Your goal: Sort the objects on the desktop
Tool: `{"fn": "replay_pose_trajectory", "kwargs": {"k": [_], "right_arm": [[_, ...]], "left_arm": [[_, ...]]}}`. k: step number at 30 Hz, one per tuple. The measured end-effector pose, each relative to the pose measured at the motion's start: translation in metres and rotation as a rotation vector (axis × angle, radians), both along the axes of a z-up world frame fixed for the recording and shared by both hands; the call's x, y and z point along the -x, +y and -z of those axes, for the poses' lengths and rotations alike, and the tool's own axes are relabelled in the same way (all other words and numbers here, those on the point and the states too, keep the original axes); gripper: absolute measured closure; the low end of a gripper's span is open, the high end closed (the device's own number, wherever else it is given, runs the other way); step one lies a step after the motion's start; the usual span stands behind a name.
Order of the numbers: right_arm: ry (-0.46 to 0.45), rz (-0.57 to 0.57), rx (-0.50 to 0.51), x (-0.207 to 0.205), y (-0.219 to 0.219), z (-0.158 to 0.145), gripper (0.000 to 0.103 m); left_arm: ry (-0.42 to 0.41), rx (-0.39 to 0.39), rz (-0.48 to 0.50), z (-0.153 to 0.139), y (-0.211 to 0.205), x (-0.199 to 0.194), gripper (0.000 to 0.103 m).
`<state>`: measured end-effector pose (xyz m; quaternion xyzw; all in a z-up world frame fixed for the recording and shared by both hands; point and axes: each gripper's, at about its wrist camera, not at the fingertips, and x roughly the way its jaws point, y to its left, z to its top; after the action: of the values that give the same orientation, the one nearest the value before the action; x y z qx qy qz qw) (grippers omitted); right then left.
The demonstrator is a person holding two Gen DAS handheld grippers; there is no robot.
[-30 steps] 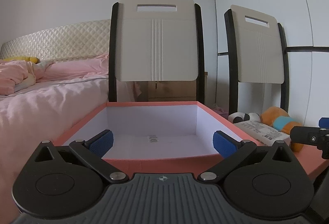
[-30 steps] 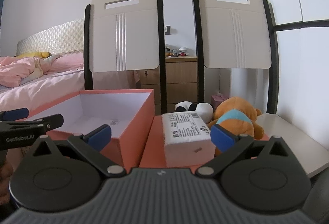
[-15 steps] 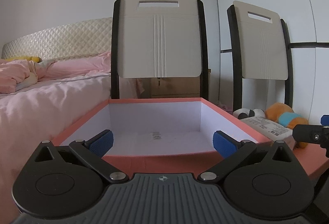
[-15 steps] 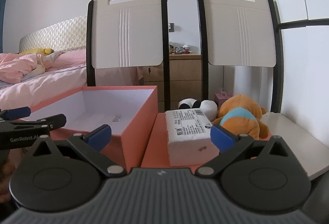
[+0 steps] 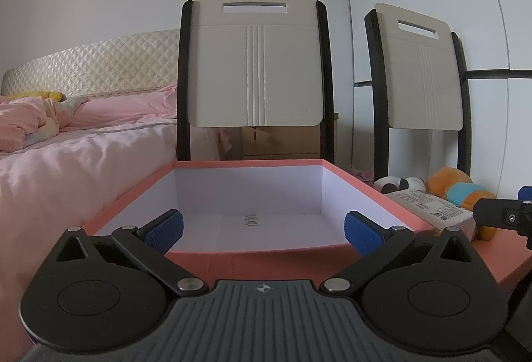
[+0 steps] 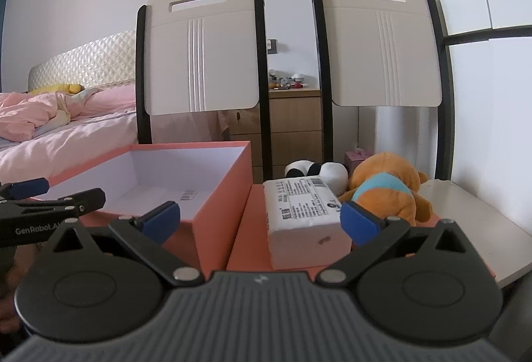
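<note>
bedroom walls and a pink bed point(image 5: 66, 162) filled the background, with two chairs point(image 6: 202, 53) standing behind the work surface. next in size, a box point(image 5: 252, 255), coral outside and white inside, sat open-topped on a coral sheet point(image 6: 252, 229), perhaps its lid, likely set there as the place sorted things should go. it held nothing but a small printed label point(image 5: 249, 220) on its floor. right of the box lay a white pack point(image 6: 302, 212), lengthwise on the sheet, with an orange plush point(image 6: 385, 185) touching its far right side and a black-and-white plush point(image 6: 316, 171) just behind; all three lay outside the box, so the sort could be either ahead or an emptying already done. the left gripper point(image 5: 262, 229) hung at the box's near edge with jaws spread wide and nothing between them, seemingly waiting or steadying. the right gripper point(image 6: 259, 222) faced the pack, jaws equally wide and bare, a stance that suited a grasp of the pack. only the right view showed the pack's whole label, the dresser point(image 6: 292, 126) and its clutter; only the left view looked straight into the box's full floor.
</note>
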<state>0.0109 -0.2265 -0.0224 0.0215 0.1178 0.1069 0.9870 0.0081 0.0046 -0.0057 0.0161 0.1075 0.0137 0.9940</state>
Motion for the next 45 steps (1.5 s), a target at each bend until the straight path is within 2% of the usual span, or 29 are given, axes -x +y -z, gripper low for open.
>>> {"fn": "replay_pose_trajectory", "kwargs": {"k": [35,45], "right_arm": [[-0.003,-0.004,-0.009,0.002,-0.004,0.0,0.0],[-0.024,-0.006,-0.04,0.014,-0.019,-0.005,0.0]], "left_arm": [[-0.002,-0.009,-0.011,0.004,0.0,0.002,0.0],[-0.047,-0.038,-0.025,0.007,-0.02,0.011,0.0]]}}
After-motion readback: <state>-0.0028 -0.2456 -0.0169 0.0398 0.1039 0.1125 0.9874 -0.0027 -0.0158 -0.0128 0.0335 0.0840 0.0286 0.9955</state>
